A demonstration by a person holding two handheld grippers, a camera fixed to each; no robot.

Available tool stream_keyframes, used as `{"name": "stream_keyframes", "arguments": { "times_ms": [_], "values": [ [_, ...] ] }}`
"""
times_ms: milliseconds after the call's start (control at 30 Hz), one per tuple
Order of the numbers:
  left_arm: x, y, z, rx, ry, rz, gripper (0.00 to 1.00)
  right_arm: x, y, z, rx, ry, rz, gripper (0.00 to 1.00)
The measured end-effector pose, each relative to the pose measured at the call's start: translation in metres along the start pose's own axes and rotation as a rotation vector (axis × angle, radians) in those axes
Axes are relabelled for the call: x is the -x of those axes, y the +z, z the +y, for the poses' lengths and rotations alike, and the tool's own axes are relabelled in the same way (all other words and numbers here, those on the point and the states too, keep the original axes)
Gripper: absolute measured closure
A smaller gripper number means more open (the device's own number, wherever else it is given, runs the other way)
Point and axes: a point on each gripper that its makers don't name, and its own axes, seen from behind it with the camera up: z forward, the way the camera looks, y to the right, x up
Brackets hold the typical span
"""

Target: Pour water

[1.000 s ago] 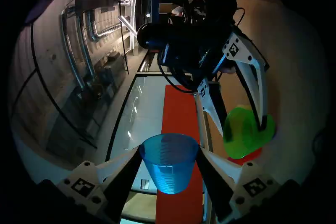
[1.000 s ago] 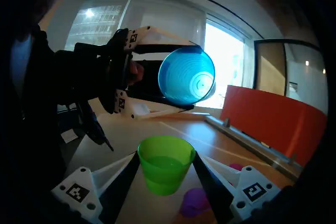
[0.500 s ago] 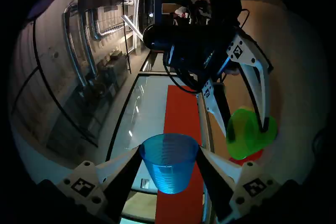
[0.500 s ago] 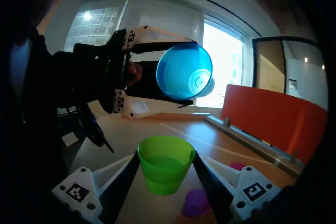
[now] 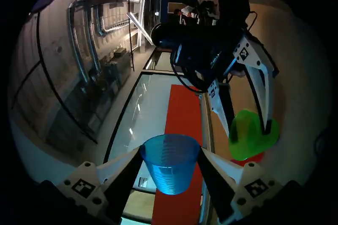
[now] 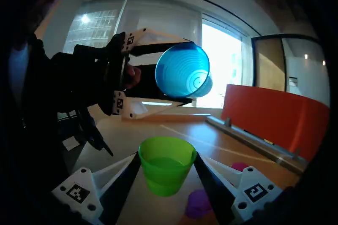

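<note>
While the left gripper (image 5: 170, 153) pinches the blue cup (image 5: 170, 170), tipped on its side higher up, the right gripper (image 6: 167, 159) clamps the upright green cup (image 6: 167, 178) holding water (image 6: 165, 163).

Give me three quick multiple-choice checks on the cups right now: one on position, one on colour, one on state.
1. In the right gripper view, where is the blue cup relative to the green cup?
A. below it
B. above it
C. inside it

2. What colour is the loose cup on the table beside the right claw?
A. yellow
B. white
C. purple

3. What state is the green cup in?
A. upright with liquid in it
B. upright and empty
C. tipped on its side

Answers:
1 B: the blue cup is higher in the view, tipped with its mouth toward the camera.
2 C: it shows purple just right of the green cup's base.
3 A: its rim is level and a liquid surface shows inside.
</note>
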Motion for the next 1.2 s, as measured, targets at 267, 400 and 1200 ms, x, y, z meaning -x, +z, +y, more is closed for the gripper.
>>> {"name": "stream_keyframes", "arguments": {
  "times_ms": [267,400,1200],
  "values": [
    [0.006,-0.001,0.000,-0.010,-0.070,-0.025,0.14,0.000,0.000,0.000,0.008,0.012,0.005,0.09],
    [0.008,-0.002,0.000,-0.017,-0.120,-0.034,0.14,-0.001,0.000,0.000,0.014,0.015,0.007,0.09],
    [0.032,-0.010,-0.003,-0.058,-0.393,-0.091,0.14,-0.006,-0.006,0.000,0.029,0.019,0.013,0.09]
  ]
}}
